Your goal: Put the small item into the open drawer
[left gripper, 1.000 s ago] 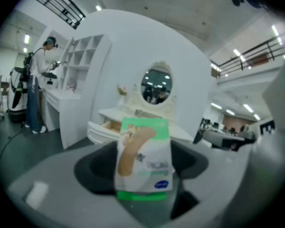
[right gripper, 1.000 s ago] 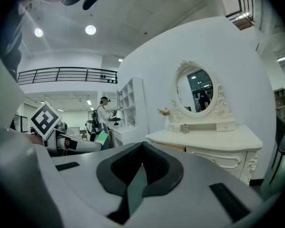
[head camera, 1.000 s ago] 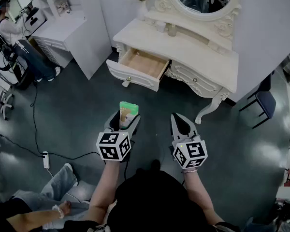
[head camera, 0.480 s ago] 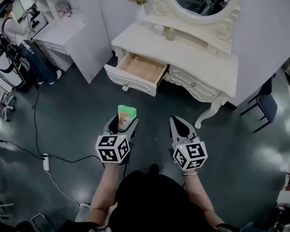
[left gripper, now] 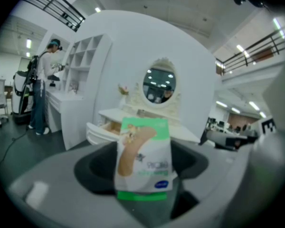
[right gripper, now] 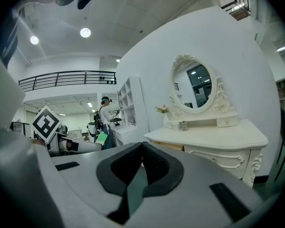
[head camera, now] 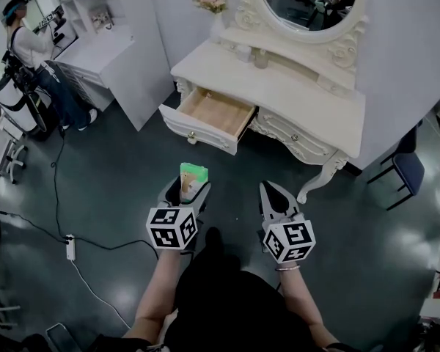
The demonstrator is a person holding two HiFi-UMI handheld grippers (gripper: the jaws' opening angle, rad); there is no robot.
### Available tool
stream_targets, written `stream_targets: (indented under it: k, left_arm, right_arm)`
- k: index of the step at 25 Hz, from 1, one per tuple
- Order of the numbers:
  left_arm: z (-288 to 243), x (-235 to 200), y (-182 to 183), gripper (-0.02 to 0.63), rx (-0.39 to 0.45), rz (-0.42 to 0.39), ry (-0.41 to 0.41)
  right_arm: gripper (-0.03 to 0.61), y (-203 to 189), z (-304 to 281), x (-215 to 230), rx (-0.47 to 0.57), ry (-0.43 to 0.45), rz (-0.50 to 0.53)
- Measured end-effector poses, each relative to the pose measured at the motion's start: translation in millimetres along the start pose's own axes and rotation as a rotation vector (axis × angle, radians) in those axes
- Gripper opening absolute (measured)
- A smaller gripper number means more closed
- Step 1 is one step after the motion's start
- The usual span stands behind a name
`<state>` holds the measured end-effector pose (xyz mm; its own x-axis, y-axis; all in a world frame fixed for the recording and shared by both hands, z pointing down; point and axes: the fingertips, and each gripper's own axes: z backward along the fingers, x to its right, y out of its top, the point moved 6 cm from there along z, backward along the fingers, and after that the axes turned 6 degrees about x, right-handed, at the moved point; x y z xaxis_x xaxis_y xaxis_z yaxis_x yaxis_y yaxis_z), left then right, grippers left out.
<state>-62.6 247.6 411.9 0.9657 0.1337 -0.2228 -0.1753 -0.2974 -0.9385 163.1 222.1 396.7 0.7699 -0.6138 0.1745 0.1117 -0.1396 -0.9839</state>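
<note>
Small white sachet [left gripper: 143, 158]: green bands top and bottom, tan printed figure, blue oval. Ornate dressing table [head camera: 301, 86]: cream-white. Open drawer [head camera: 218, 113]: pale wood interior. Glossy floor [head camera: 110, 182]: dark grey-green.

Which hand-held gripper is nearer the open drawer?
Left. The left hand-held gripper, holding the packet, faces the open drawer; the right hand-held gripper sits farther right.

No legible text anywhere, only blurred lettering and a blue logo on the green-white packet [left gripper: 143, 160].
</note>
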Motion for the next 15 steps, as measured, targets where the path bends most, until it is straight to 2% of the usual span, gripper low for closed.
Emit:
stream_targets:
  k: [7,15]
  left_arm:
    - [-44.4,-15.7,7.9,0.351,-0.016,-0.005,-0.019]
    - [-120.5,-49.5,36.6,0.351,-0.023,-0.01,-0.057]
  right_arm:
    - [0.005,-1.8,-35.7,18.0,-0.009,-0.014,-0.008]
    - [0.005,11.3,-108.6,46.3,0.004,-0.051,0.006]
